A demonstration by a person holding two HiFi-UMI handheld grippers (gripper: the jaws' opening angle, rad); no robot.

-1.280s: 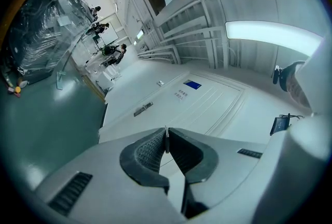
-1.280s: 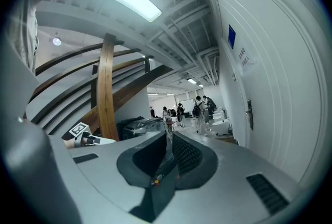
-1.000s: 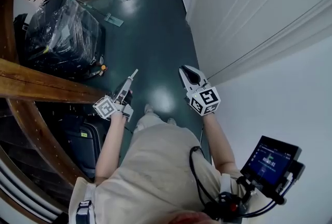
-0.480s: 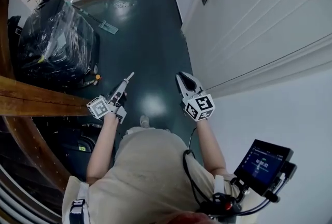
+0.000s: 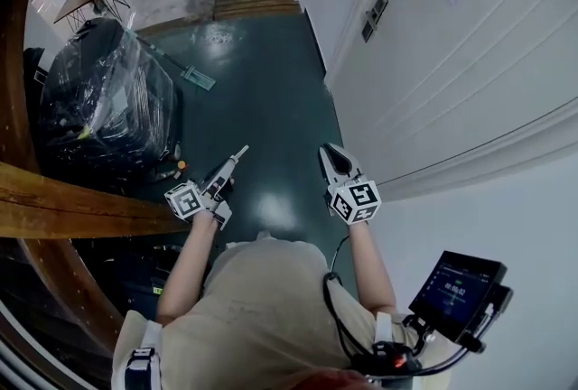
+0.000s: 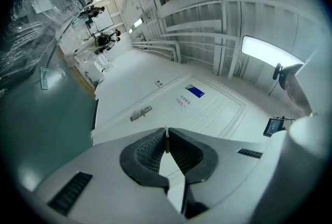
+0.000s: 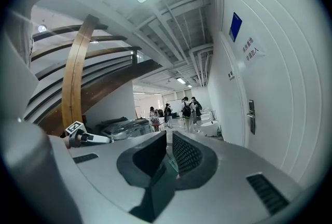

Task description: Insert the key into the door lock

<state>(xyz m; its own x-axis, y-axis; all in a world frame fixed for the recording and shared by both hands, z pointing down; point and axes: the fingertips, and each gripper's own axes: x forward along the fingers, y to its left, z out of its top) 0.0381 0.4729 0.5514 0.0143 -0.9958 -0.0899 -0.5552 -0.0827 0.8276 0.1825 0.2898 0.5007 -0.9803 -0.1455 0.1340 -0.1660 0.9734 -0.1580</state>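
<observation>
Green floor (image 5: 271, 81), 1 door (image 5: 452, 63), left gripper (image 5: 240, 151) pinching probably 1 key (image 6: 166, 137)

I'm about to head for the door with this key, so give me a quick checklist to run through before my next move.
1. key gripped by left gripper: ok, a thin blade shows edge-on between the shut jaws.
2. right gripper free: ok, jaws apart, nothing between them.
3. lock plate in sight: ok, on the white door ahead on the right.
4. Lock within reach: not ok, it is well ahead of both grippers.
5. Keyhole located: cannot tell, too small to make out.
</observation>
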